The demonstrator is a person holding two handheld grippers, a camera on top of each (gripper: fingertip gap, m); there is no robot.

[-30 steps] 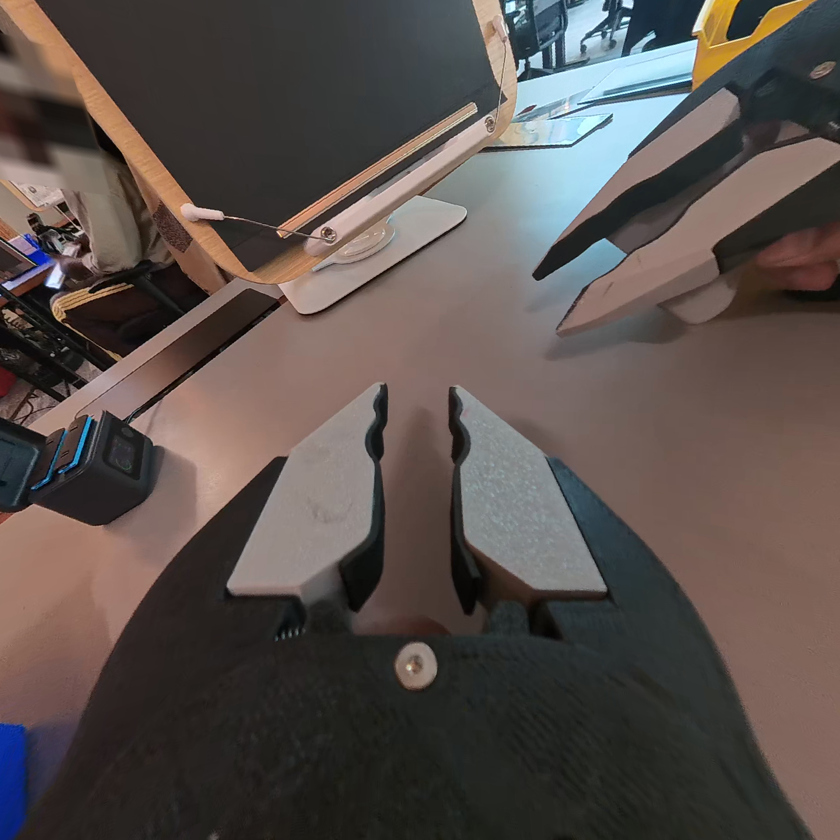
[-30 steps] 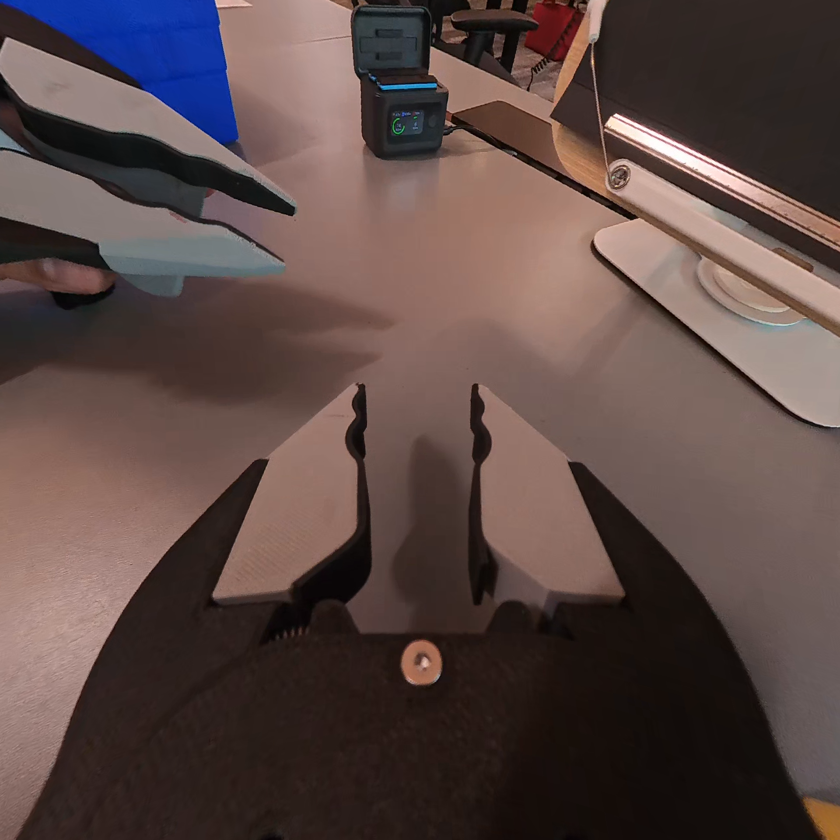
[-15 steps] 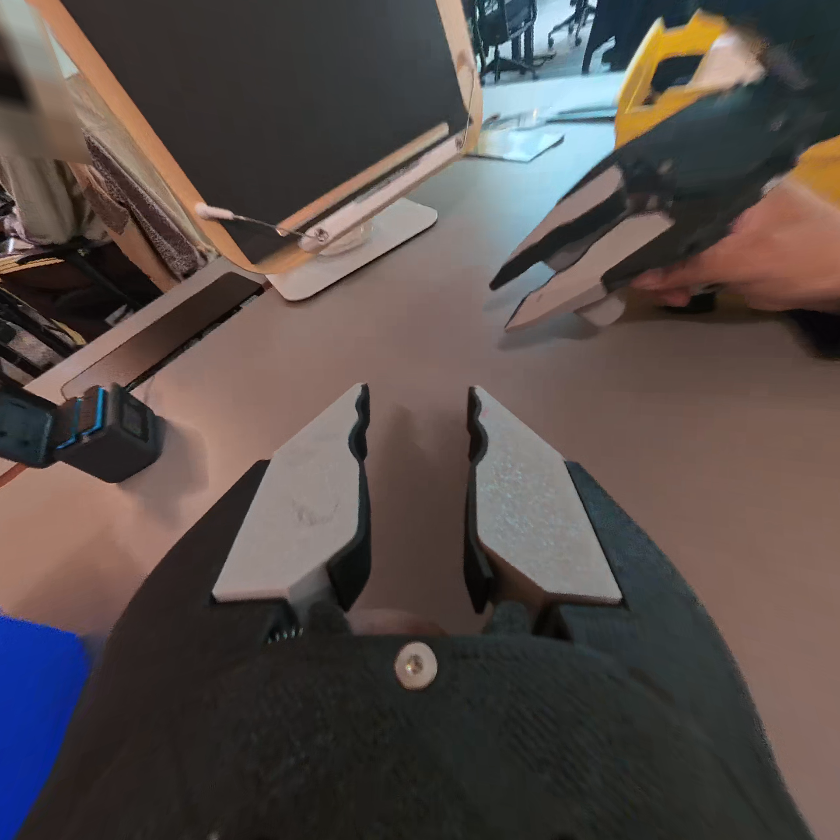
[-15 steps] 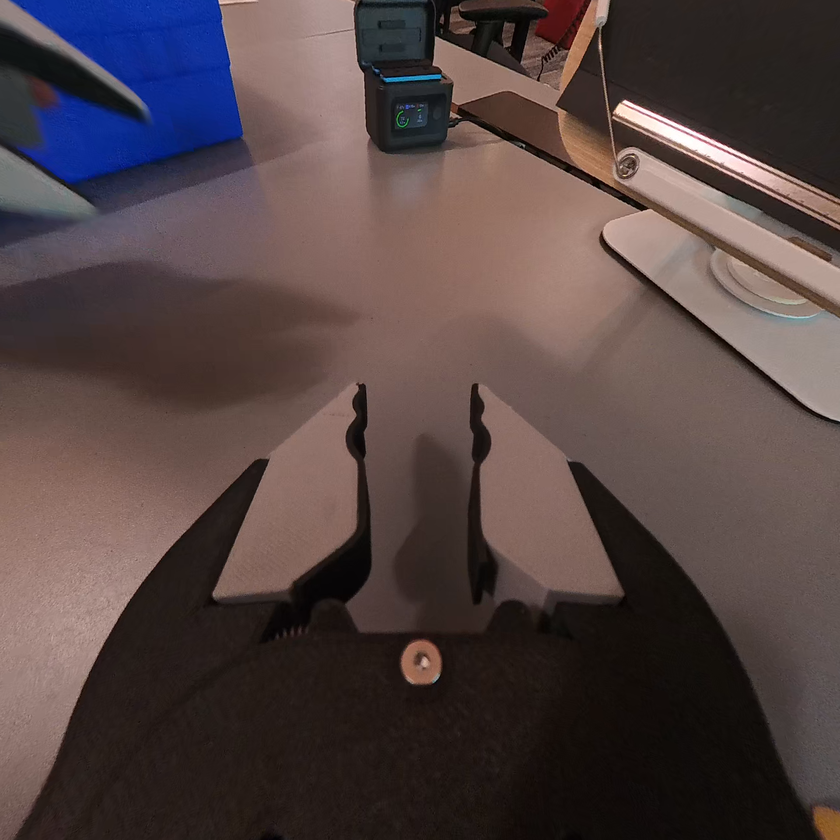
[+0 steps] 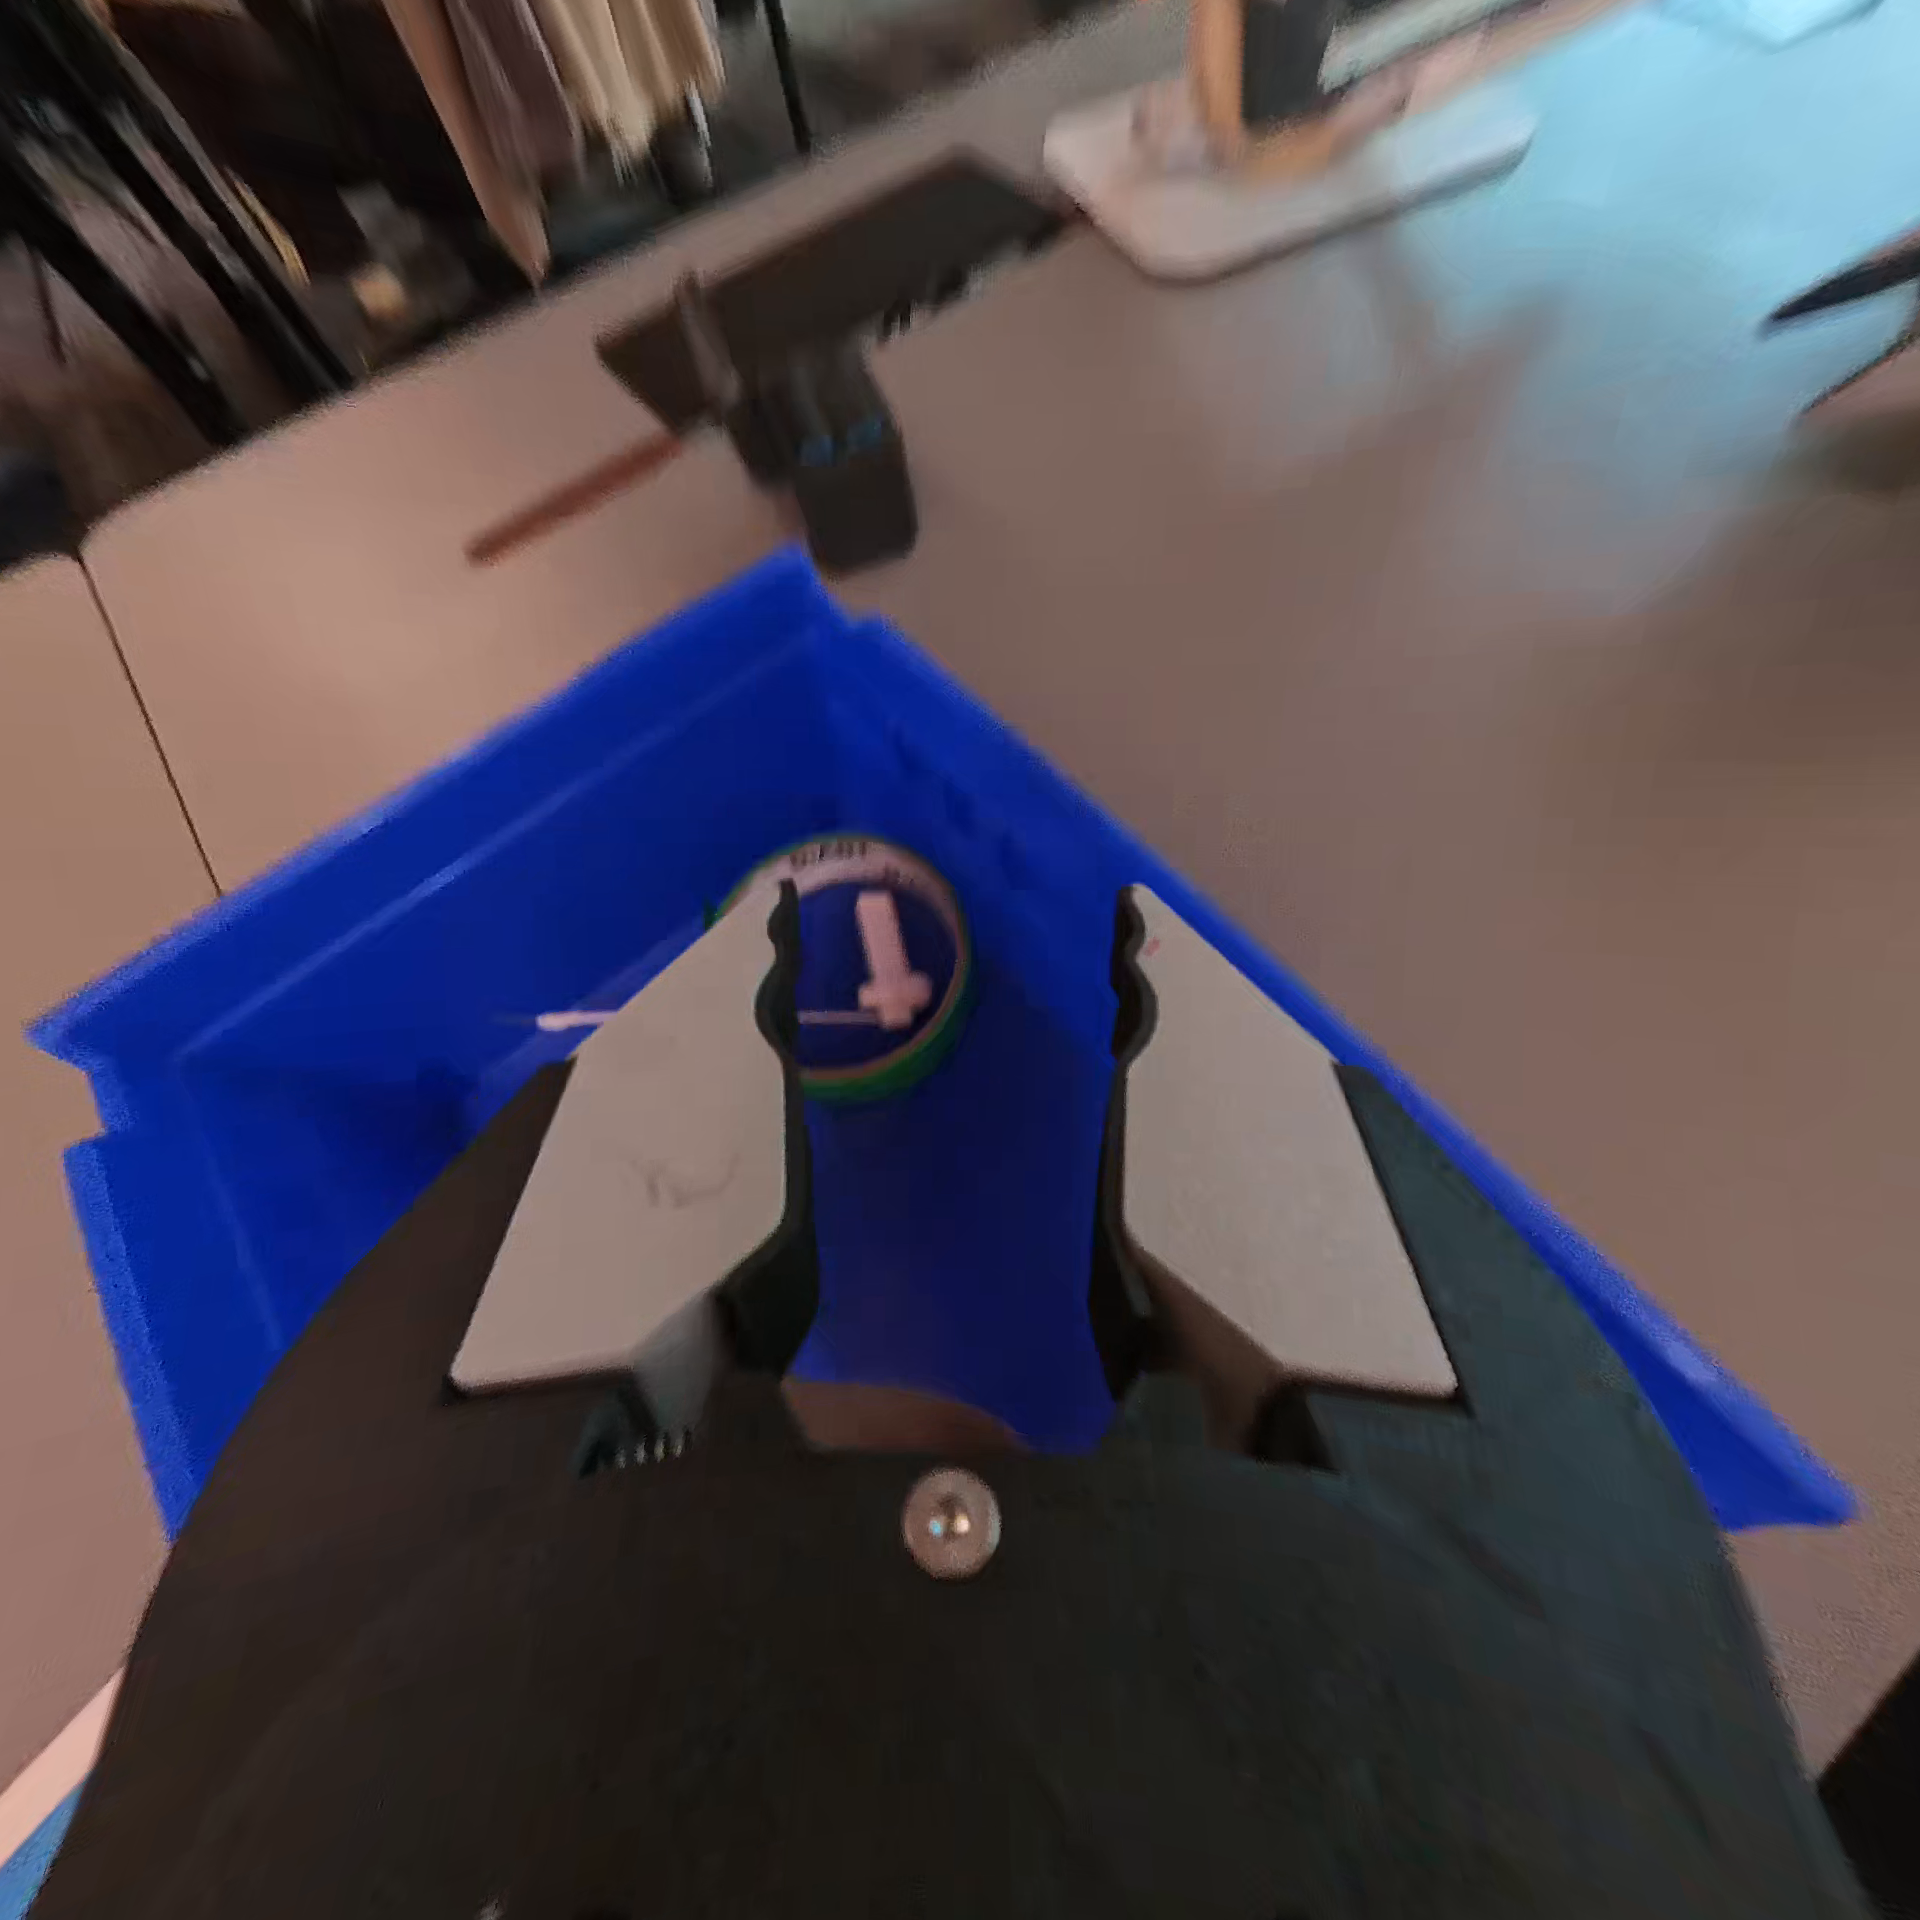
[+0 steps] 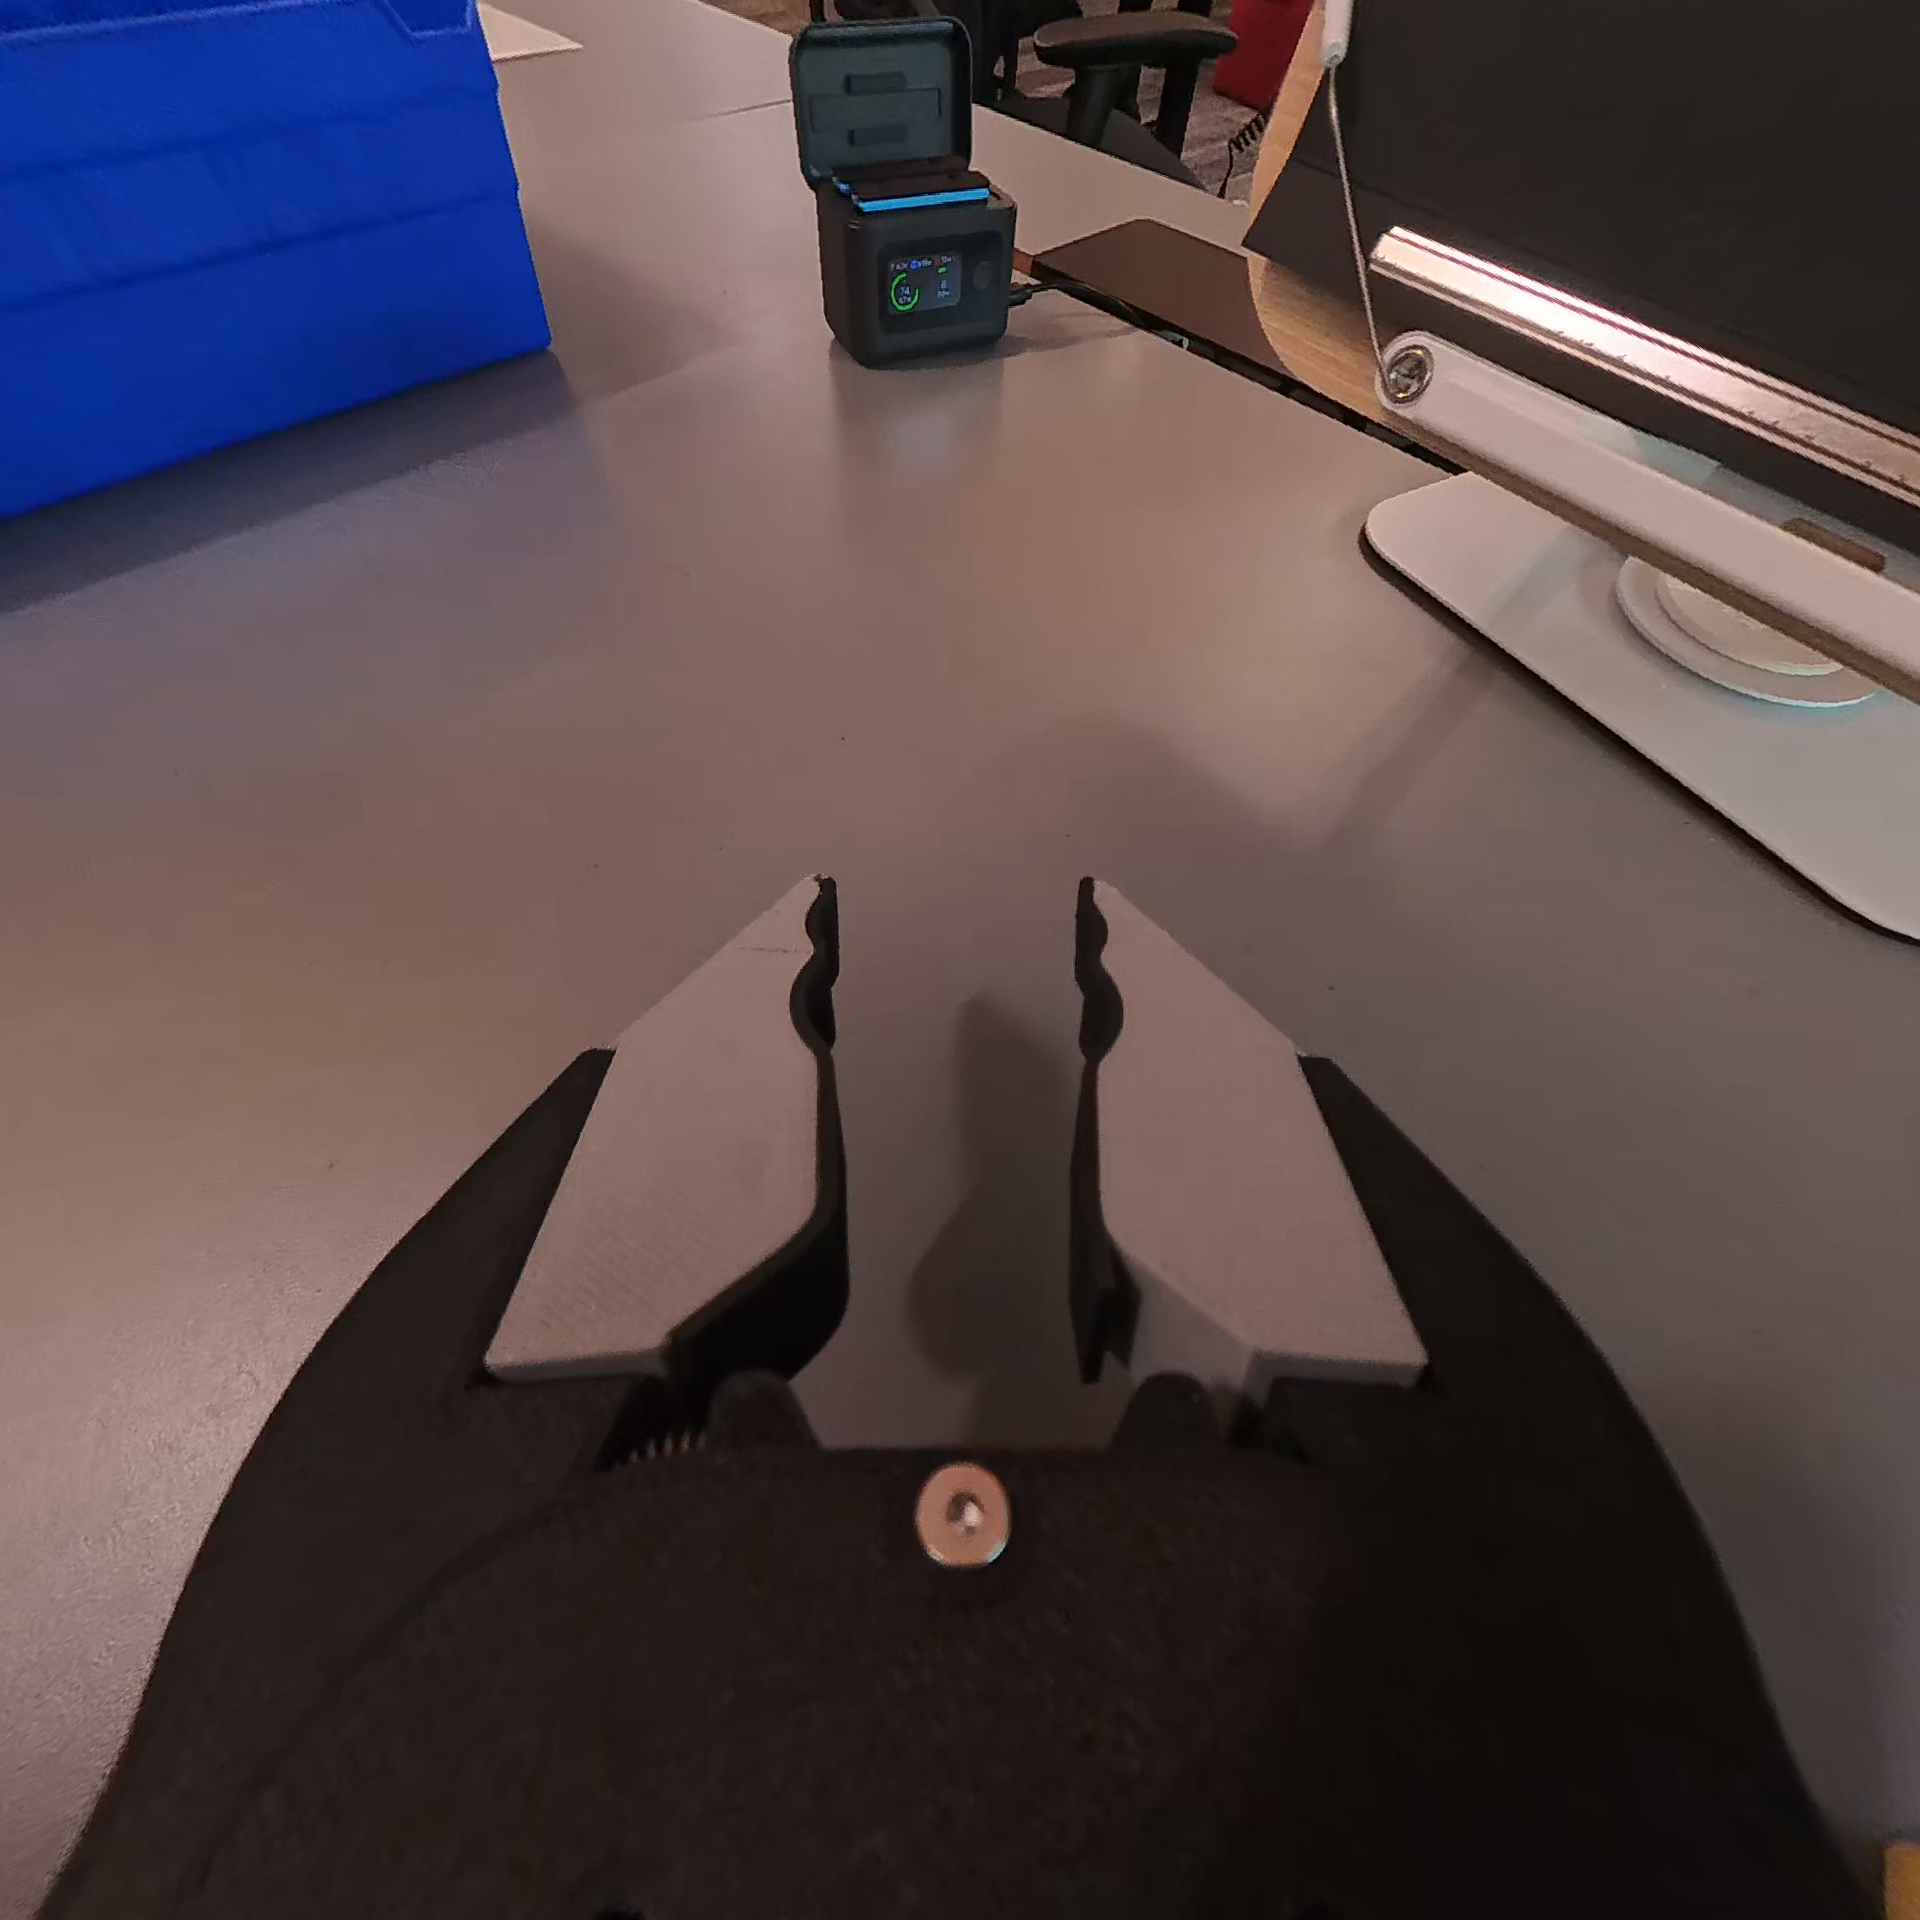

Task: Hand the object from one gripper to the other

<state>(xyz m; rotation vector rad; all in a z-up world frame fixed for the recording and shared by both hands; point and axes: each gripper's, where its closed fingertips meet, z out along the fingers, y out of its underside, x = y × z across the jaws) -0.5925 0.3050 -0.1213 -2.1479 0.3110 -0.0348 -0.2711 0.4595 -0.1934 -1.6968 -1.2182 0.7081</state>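
While the left gripper (image 5: 951, 961) hangs jaws apart over the blue bin (image 5: 499, 894), the tape roll (image 5: 883, 971) lies flat mid-frame. Probably light, stiff; I'd pinch across its rim. Right gripper (image 6: 948, 940) gapes empty.

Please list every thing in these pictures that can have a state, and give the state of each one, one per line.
left gripper: open, holds nothing, above the blue bin.
right gripper: open, holds nothing, low over the table.
blue bin: open on top, on the table.
tape roll: lying flat inside the bin, ungripped.
charging case: lid up, screen lit.
monitor: screen dark.
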